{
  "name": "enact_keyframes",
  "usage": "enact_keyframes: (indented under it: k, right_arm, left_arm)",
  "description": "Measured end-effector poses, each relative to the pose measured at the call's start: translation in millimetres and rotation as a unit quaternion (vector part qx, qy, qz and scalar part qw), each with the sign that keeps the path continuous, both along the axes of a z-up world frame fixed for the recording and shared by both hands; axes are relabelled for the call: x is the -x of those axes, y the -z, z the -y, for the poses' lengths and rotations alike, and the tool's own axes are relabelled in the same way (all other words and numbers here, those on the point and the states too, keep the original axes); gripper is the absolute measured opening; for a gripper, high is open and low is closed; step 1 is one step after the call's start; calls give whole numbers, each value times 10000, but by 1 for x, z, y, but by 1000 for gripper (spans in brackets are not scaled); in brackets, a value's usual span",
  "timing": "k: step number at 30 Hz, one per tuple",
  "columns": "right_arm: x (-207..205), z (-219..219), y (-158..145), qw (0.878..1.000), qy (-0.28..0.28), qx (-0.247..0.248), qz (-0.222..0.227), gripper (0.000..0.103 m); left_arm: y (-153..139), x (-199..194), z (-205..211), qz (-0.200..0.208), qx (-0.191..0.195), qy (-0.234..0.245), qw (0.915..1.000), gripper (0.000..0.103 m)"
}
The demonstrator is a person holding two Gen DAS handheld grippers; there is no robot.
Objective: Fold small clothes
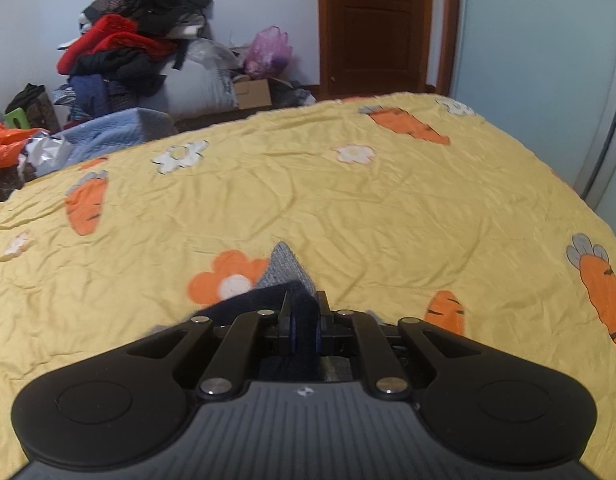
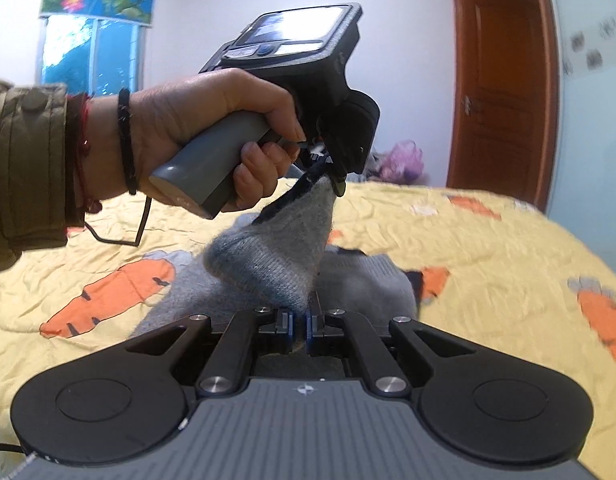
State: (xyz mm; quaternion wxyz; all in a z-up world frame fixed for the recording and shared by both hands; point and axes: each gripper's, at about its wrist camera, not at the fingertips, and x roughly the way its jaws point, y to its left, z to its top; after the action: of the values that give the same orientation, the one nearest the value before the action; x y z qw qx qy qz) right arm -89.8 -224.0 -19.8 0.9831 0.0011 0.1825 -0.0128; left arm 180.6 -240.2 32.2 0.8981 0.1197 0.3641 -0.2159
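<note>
The left hand-held gripper (image 1: 303,320) is pinching the dark cuff edge of a grey knitted sock (image 2: 275,248), its fingers pressed together on the fabric. The right hand-held gripper (image 2: 299,326) pinches the other end of the same sock. Held between the two, the sock hangs stretched and lifted just above the bed (image 1: 348,208), over another grey knitted piece (image 2: 364,280) lying on the yellow carrot-print cover. A person's hand (image 2: 211,120) grips the left tool's handle. A clothes pile (image 1: 131,36) stands beyond the bed's far left corner.
</note>
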Motion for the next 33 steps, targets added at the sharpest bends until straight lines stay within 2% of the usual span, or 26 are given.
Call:
enact_keyframes:
  k: [12,21,24,27,29,31,33]
  right_arm:
    - [1,29,18,9974,193,-628,-307,11]
    - [-4,46,33,9902,196,-1222,-650,11]
    - [-8,49,37,9882,201,-1279,-817,13]
    - [-10,52,40,9854,198,-1392,-961,20]
    - [-13,57,41,9826,190,-1533,-1027,22]
    - [-15,62,41,9789,169,-1727,-1081,25]
    - [-16,66,41,9761,133,-1852,-1128,25]
  left_arm:
    - [38,3,43,-307,-221,246,9990,7]
    - [47,3,52,-436,-290,355,9980,8]
    - [45,0,48,-509,-114,371,9979,11]
    - [37,-6,41,-757,241,419,9960,20]
    - [30,-9,35,-864,474,405,9943,39]
    - [20,-6,26,-684,608,299,9954,69]
    - [8,2,14,-316,576,237,9976,73]
